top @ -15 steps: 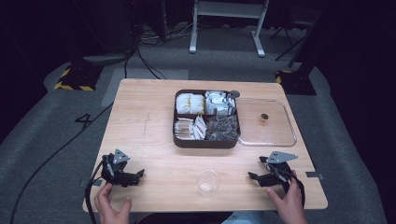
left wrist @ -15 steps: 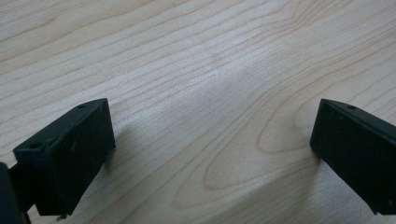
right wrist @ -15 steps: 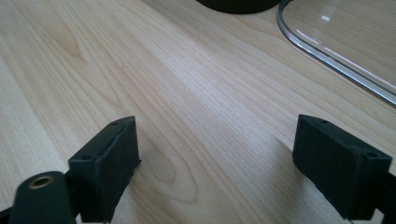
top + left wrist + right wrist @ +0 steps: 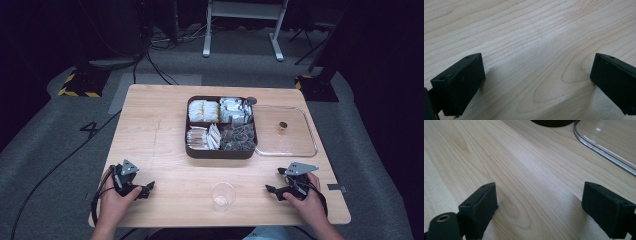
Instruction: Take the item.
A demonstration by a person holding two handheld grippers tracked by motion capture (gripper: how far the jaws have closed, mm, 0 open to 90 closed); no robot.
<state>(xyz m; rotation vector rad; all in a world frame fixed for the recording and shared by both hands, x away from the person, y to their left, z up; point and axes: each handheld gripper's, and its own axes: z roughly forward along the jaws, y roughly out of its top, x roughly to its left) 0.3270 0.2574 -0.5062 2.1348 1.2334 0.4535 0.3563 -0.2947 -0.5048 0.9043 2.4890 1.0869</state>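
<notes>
A: What did the high view give?

B: The wooden tabletop, then the dark compartment tray of packets well ahead of both tools, with a clear lid lying just beside it, ahead of the right tool. A clear plastic cup stood between the two tools, near the front edge. The left tool rested low in the person's hand, its tips turned toward the cup.

A: And the tools' own views?

B: They showed the jaws closely. The left tool stood spread, bare wood grain between its jaws, nothing pinched. The right tool was spread too, holding nothing; beyond it ran the lid's curved rim and a dark edge of the tray. Neither brought in the cup.
</notes>
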